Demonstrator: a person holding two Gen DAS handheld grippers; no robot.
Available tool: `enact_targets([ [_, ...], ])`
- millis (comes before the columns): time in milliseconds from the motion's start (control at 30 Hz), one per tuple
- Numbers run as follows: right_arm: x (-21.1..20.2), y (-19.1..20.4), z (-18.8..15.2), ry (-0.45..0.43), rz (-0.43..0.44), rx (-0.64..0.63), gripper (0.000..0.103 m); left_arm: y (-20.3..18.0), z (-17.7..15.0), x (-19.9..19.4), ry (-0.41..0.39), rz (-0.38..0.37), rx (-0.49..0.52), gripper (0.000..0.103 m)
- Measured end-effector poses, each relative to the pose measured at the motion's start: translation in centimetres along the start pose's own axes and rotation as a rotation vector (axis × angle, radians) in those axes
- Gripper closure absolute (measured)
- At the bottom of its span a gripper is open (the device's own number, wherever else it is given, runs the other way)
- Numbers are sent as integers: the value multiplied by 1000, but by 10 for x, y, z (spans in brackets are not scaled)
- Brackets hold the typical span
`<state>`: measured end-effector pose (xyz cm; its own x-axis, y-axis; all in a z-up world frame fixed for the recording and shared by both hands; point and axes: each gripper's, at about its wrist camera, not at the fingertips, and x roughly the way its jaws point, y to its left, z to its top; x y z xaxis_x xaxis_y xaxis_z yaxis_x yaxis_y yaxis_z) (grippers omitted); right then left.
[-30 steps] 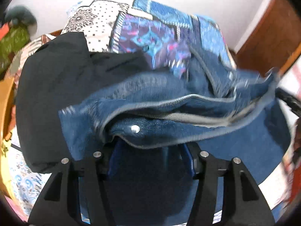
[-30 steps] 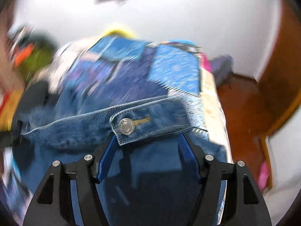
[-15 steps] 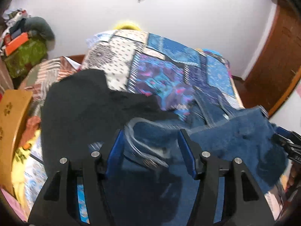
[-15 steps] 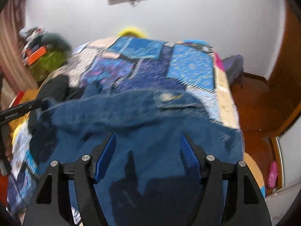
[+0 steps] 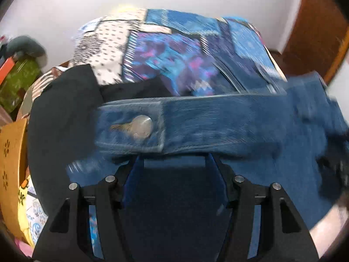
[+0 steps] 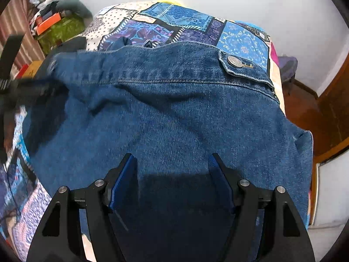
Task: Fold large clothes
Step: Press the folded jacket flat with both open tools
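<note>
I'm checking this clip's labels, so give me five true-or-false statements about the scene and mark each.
1. A denim jacket lies on a patchwork quilt. True.
2. The jacket is red. False: it is blue.
3. A metal button shows on a tab at the jacket's far right edge in the right wrist view. True.
4. The right gripper is clamped shut on the jacket. False: its fingers stand apart over the denim.
5. A black garment lies to the left of the jacket in the left wrist view. True.
</note>
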<state>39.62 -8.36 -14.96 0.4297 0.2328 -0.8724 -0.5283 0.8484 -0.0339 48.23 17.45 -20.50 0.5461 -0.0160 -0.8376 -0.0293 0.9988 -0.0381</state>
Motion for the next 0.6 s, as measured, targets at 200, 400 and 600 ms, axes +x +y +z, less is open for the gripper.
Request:
enact_targets([
  [200, -3, 9, -7, -2, -53, -73, 36, 1, 0, 4, -10, 8, -60, 43],
  [400, -15, 16, -17, -9, -108, -112, 36, -32, -38, -4, 39, 12, 37, 37],
  [600, -29, 12, -34, -3, -95, -89, 36, -47, -81, -14, 69, -2, 67, 34],
])
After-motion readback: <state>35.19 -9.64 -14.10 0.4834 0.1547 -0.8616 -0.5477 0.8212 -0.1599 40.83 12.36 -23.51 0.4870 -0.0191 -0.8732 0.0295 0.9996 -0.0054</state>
